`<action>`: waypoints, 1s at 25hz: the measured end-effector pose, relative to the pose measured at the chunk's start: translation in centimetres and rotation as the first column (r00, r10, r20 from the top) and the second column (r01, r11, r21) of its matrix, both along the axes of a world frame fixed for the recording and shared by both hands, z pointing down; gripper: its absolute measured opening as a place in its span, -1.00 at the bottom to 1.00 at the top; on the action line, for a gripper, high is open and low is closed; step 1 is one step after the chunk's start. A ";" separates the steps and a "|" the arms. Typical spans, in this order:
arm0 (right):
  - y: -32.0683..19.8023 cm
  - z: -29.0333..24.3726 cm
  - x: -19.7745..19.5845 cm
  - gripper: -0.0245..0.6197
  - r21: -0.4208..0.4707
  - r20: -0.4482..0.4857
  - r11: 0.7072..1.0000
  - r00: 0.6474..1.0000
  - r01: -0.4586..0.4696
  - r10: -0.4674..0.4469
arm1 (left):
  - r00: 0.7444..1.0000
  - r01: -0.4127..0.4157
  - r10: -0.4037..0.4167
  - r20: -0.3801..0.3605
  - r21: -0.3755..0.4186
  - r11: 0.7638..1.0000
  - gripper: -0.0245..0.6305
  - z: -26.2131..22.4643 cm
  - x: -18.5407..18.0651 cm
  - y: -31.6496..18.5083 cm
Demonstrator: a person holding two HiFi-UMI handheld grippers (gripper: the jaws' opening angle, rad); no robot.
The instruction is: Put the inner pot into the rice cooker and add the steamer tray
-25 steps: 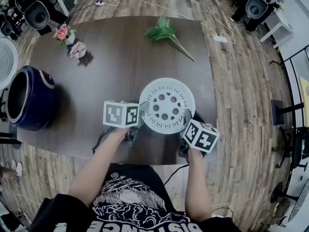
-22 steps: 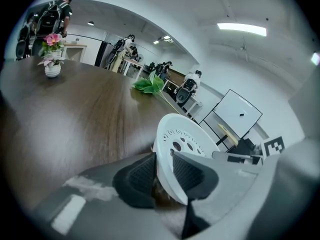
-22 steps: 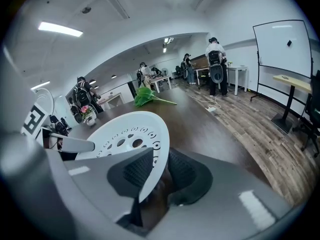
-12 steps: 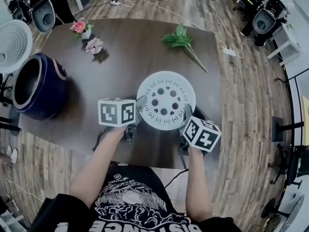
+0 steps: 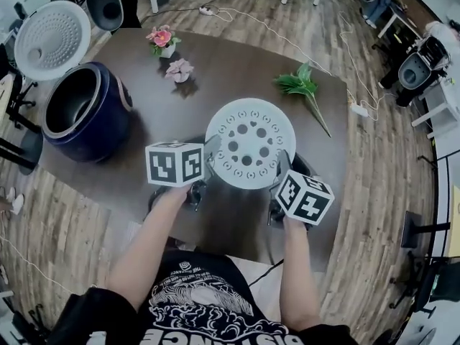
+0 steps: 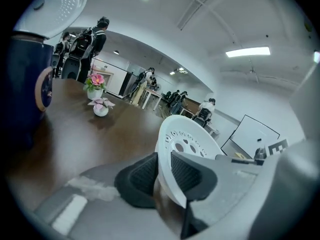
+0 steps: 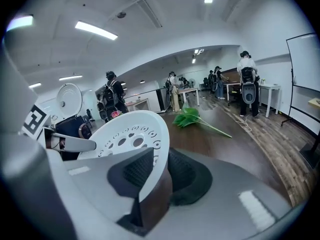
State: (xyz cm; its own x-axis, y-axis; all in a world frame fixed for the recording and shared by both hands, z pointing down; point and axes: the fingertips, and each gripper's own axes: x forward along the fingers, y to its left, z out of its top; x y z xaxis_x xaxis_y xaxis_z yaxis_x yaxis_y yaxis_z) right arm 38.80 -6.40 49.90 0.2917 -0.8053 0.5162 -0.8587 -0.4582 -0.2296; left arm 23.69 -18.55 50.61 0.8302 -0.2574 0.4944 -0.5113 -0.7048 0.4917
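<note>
The white, round, perforated plastic steamer tray (image 5: 249,144) is held above the dark wooden table (image 5: 230,77). Its rim is pinched on either side by the almost closed left gripper (image 5: 210,157) and right gripper (image 5: 280,167). The open dark-blue rice cooker (image 5: 90,113), its inside hard to make out, is nearer than a second ago.

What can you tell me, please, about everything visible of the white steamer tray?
The steamer tray is a round, white, plastic-looking dish with a raised rim and a flat floor pierced by rings of holes. It faces up, roughly level, apparently lifted above the dark table, right of the blue rice cooker. The left gripper pinches its left rim and the right gripper its right rim.
</note>
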 end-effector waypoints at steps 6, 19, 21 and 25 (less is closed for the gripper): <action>-4.2 -2.3 -2.9 -0.64 0.026 -0.027 0.996 0.996 0.082 -0.081 | 0.997 0.077 -0.076 -0.026 0.044 0.996 -0.66 -2.8 -3.7 -3.1; -13.9 -7.7 -11.7 -0.64 0.096 -0.094 0.950 0.953 0.297 -0.288 | 0.958 0.287 -0.280 -0.067 0.139 0.948 -0.67 -8.0 -14.5 -9.3; -14.6 -8.2 -12.5 -0.64 0.105 -0.101 0.942 0.946 0.318 -0.308 | 0.951 0.309 -0.301 -0.073 0.147 0.940 -0.68 -8.5 -15.4 -9.6; -16.5 -9.7 -14.4 -0.64 0.126 -0.116 0.927 0.933 0.353 -0.340 | 0.939 0.344 -0.334 -0.085 0.161 0.925 -0.68 -9.7 -17.6 -10.7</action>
State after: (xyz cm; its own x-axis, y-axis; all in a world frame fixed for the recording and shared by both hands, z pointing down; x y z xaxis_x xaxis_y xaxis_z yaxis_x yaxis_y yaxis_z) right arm 24.41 -22.88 40.21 0.0208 -0.9275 0.3733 -0.9780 -0.0963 -0.1848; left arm 6.10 -29.27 40.89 0.7031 -0.6048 0.3740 -0.7101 -0.5700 0.4133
